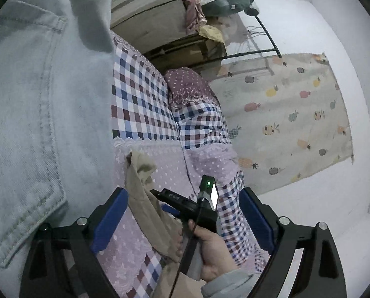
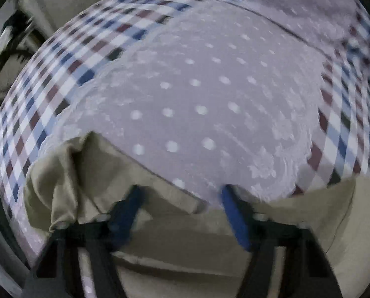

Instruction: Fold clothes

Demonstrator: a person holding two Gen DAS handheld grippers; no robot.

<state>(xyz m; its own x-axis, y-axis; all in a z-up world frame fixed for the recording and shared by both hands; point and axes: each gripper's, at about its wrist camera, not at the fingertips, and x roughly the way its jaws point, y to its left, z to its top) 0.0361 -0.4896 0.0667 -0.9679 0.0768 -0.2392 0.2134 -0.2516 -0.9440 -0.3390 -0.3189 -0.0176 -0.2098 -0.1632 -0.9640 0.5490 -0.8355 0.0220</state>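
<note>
**Two garments in play, neither gripped**

We see the left claw (image 1: 182, 213) spread wide with nothing between its blue fingers (image 1: 110, 221). The right claw (image 2: 182, 208) is also parted, hovering over the khaki garment (image 2: 160, 238) without pinching it as far as we can tell; that view is blurred.

The khaki garment lies rumpled on the bed cover (image 2: 197, 94), its edge bunched at the left. The pale jeans (image 1: 36, 111) hang close against the left camera, at the bed's edge.

We judge the main risk to be a poor grasp: if the right claw closes on the bunched edge, it may catch several layers, or the bed cover underneath, and the fold would come out crooked. The jeans could also slide or snag on the open left claw.

Only the left view shows the jeans, the hand (image 1: 212, 250) on the right tool, the pineapple-print mat (image 1: 296, 119) and the stacked luggage (image 1: 147, 12). Only the right view shows how the khaki cloth spreads beneath the fingers.
</note>
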